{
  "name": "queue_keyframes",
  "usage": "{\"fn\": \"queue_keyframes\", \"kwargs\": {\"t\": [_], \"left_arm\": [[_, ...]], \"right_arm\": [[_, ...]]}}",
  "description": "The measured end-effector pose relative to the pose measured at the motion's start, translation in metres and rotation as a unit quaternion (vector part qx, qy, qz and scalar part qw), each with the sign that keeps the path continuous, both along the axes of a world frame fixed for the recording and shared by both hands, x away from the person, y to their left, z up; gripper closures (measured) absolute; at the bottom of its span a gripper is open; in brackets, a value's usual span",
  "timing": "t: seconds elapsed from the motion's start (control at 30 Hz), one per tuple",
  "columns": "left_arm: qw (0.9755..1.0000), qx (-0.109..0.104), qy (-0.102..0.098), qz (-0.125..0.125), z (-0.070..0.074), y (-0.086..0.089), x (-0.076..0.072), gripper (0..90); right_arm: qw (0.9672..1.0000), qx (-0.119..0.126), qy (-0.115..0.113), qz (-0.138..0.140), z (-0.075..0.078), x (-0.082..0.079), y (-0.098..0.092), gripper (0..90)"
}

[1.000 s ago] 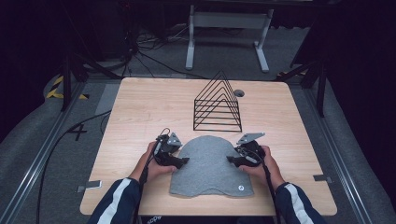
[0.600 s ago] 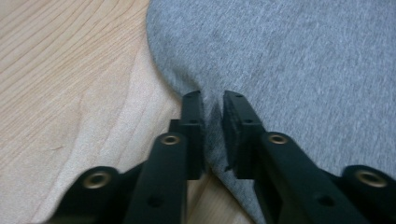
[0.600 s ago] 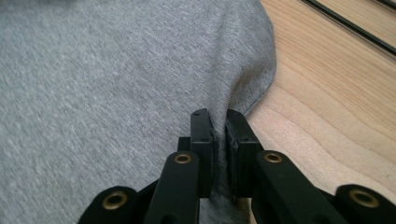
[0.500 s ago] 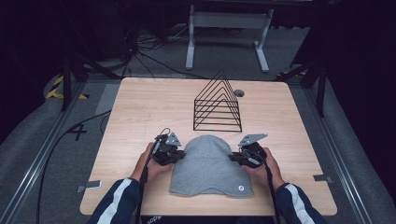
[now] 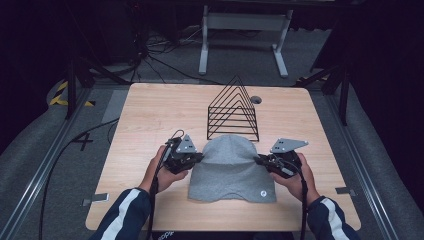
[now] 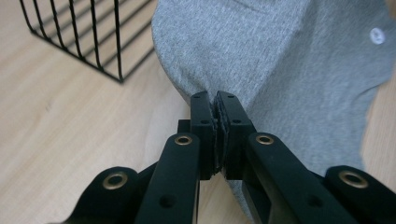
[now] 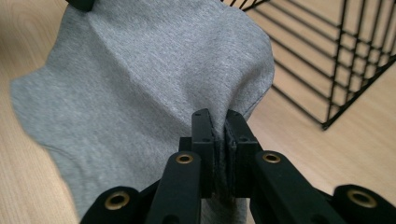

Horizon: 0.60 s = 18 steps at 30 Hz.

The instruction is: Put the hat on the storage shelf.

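The grey beanie (image 5: 231, 167) lies on the wooden table (image 5: 145, 115) in the high view, near the front edge and about midway between the left and right edges, its rounded crown towards the back edge and its cuff towards us. We hold the left gripper (image 5: 198, 158) at the beanie's left side and the right gripper (image 5: 259, 160) at its right side, each pinching the fabric edge. A small round white tag (image 5: 262, 194) sits near the cuff's right corner. Just behind the crown stands a black wire rack (image 5: 233, 111), triangular in outline, close to the beanie; whether they touch we cannot tell. Our two sleeves come in over the front edge.

In the left gripper view, the left gripper (image 6: 215, 100) has its jaws clenched together on a fold of the beanie (image 6: 289, 65), the cloth drawn up into a ridge at the tips. The wire rack (image 6: 84, 32) stands at the upper left, on bare wood, and the white tag (image 6: 377, 35) shows at the far right.

In the right gripper view, the right gripper (image 7: 219, 116) is likewise clamped on the beanie (image 7: 140, 84), grey cloth pinched between the pads and puckered towards them. The wire rack (image 7: 336, 56) rises at the upper right, just beside the fabric's edge.
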<state>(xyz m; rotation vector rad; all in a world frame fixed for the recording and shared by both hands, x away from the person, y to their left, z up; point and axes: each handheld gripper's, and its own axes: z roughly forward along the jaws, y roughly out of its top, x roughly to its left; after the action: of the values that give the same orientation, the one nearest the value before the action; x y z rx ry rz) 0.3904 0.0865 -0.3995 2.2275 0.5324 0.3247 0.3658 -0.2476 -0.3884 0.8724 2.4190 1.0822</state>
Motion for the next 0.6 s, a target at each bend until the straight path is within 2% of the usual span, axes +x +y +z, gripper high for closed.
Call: {"fn": "queue_keyframes", "kwargs": {"t": [0.1, 0.13, 0.23, 0.27, 0.37, 0.6], "left_arm": [[0.9998, 0.002, -0.015, -0.009, 0.014, -0.005, 0.000, 86.4], [0.9997, 0.003, -0.021, -0.013, 0.019, -0.006, 0.000, 86.4], [0.9991, 0.000, -0.038, -0.018, 0.035, -0.010, 0.000, 86.5], [0.9989, -0.002, -0.041, -0.020, 0.040, -0.012, 0.001, 86.5], [0.9981, -0.003, -0.058, -0.022, 0.057, -0.016, 0.003, 86.6], [0.9967, -0.018, -0.075, -0.024, 0.088, -0.021, 0.010, 86.6]], "right_arm": [[0.9998, 0.004, -0.018, -0.002, 0.016, -0.004, -0.005, 84.4], [0.9998, 0.004, -0.018, -0.002, 0.016, -0.004, -0.005, 84.4], [0.9994, 0.010, -0.032, -0.005, 0.031, -0.005, -0.011, 84.4], [0.9991, 0.012, -0.041, -0.007, 0.040, -0.005, -0.013, 84.4], [0.9985, 0.015, -0.052, -0.007, 0.049, -0.006, -0.016, 84.4], [0.9962, 0.024, -0.082, -0.015, 0.085, -0.001, -0.022, 84.4]]}}
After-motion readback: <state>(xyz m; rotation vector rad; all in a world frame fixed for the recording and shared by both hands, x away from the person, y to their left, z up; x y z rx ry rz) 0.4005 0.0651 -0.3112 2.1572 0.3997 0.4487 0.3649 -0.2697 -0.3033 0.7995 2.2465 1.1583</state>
